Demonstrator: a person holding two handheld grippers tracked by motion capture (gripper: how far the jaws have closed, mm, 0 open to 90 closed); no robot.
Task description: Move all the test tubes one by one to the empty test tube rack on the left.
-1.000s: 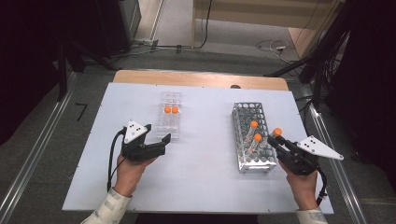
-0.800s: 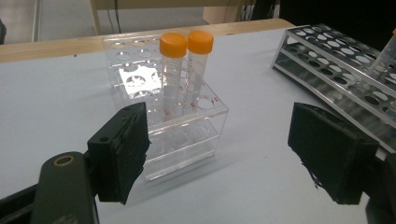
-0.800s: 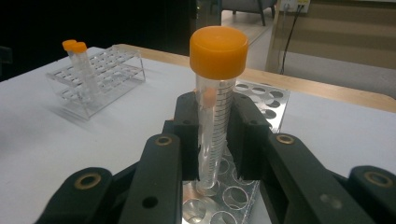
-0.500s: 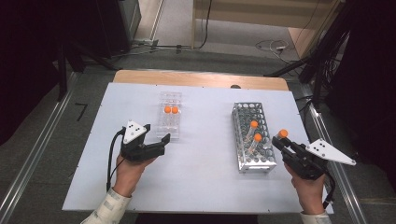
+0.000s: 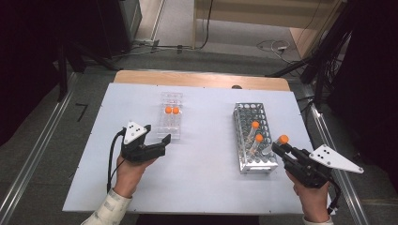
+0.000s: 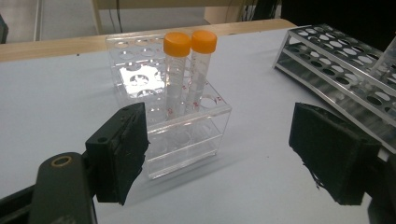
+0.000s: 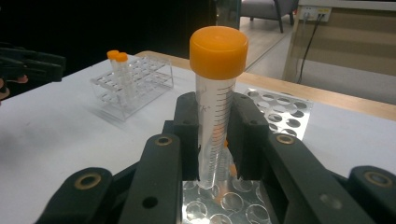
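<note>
Right gripper [image 5: 280, 146] clenched on a tube [image 7: 216, 105] w/ orange cap, jaws pinching the clear barrel below the cap; tube upright btwn the pads in right gripper view, lower end just over the metal rack [image 5: 244, 140]. In high view, sits at rack's near right corner, tube cap just beside the rack's right edge. Two more capped tubes [image 5: 256, 131] standing tilted in the rack's middle holes.

Left gripper [image 5: 156, 139] released, jaws wide apart, holding nothing, touching nothing. Low over the table [image 5: 206, 164], pointed at the clear rack [image 6: 187, 135]; in left gripper view, rack's near corner lies btwn the pads [image 6: 123, 151], closer to the left one, not in contact. Two orange-capped tubes [image 6: 187, 70] upright side by side in that rack, past the jaw tips.

Clear rack left of centre, metal rack right of centre, well apart; wide bare table strip btwn them. Metal rack near the table's right edge, right hand [image 5: 312, 199] at that edge's near corner. Left hand [image 5: 129, 171] near the front edge, open surface to its left and ahead.
</note>
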